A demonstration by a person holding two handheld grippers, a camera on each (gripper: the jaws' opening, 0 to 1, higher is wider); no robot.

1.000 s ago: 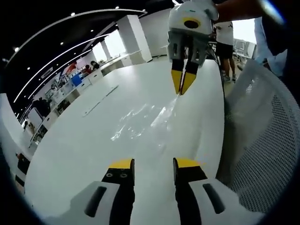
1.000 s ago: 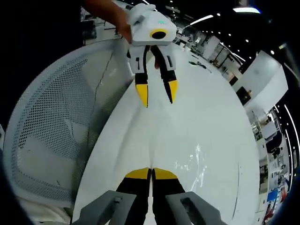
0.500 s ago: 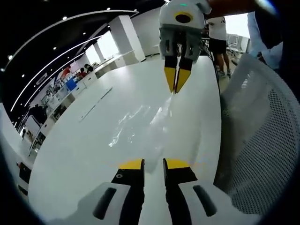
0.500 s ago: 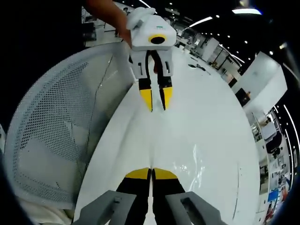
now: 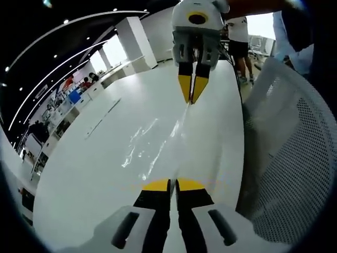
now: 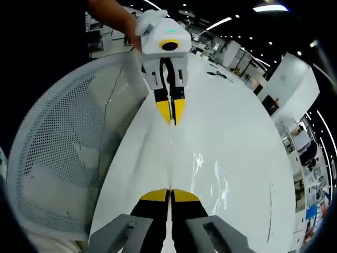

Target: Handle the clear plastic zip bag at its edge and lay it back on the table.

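Since a second ago the left gripper point(image 5: 173, 185) has closed on the near edge of the zip bag point(image 5: 152, 145); the right gripper point(image 6: 169, 195) stays clamped on the far edge. The bag hangs stretched between them, just above the table point(image 5: 84, 174). Laying it down and releasing seem left. The right gripper view shows the mesh chair point(image 6: 58, 153) more fully.

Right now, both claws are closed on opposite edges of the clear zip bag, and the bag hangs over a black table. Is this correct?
Not quite: the table is white, not black, as the left gripper view shows. The rest stands: the left claw and the right claw are both closed on opposite edges of the clear zip bag.
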